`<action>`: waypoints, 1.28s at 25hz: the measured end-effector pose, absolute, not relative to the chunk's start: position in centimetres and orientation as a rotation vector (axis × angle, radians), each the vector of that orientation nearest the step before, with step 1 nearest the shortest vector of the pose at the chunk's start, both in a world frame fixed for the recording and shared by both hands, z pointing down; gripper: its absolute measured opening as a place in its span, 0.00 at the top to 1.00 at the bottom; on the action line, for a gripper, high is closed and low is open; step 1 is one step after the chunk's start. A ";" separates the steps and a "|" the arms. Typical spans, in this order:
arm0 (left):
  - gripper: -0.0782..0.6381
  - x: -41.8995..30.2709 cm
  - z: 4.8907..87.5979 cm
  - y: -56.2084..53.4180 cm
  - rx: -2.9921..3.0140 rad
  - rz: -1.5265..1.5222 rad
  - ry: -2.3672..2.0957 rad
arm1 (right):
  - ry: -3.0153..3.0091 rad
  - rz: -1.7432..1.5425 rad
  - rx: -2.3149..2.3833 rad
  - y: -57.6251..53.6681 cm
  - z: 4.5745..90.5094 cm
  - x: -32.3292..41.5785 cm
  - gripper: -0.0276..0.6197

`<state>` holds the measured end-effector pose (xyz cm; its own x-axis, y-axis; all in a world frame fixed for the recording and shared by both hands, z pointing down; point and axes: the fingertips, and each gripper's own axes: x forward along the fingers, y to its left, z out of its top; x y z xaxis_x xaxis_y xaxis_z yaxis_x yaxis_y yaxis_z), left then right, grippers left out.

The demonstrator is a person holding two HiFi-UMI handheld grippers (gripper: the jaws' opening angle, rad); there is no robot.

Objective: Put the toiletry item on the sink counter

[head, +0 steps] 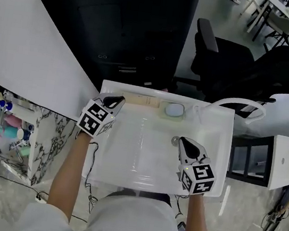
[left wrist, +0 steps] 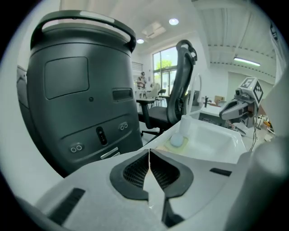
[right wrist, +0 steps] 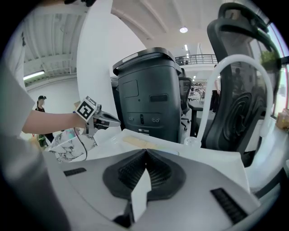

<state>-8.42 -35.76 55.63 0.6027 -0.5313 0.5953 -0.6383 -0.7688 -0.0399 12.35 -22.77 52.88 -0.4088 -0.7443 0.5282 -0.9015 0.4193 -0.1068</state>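
- Left gripper (head: pixel 116 102), centre-left of the head view: jaws pressed together on nothing, tip over the back-left corner of the sink (head: pixel 222 161).
- Right gripper (head: pixel 185 143), right of centre: jaws likewise closed, empty.
- Pale round toiletry item (head: pixel 175 110) (on a yellowish pad (head: pixel 162 113)) sits on the sink's back rim, above centre, apart from both grippers.

We are in a big open office or work hall, not a real bathroom. The white sink (head: pixel 144 155) stands by itself on a pale speckled floor (head: pixel 246 229). Right behind the sink is a big black machine (head: pixel 130 29). A black office chair (head: pixel 217 58) is behind the sink's right corner. Farther back from the sink are white desks (head: pixel 280 14). Past the sink we also see more rolling chairs, a tall window (left wrist: pixel 165 67) and round ceiling lights (left wrist: pixel 173 21).
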 end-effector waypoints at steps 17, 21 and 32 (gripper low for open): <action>0.88 -12.2 44.6 -24.0 2.793 0.621 -1.240 | -2.355 0.284 1.492 -17.9 44.6 10.6 0.96; 0.87 -13.8 42.9 -21.1 2.817 0.621 -1.295 | -2.378 0.222 1.496 -16.4 42.8 9.1 0.96; 0.88 -15.9 38.3 -15.3 2.906 0.594 -1.402 | -2.418 0.001 1.466 -13.2 37.4 5.2 0.96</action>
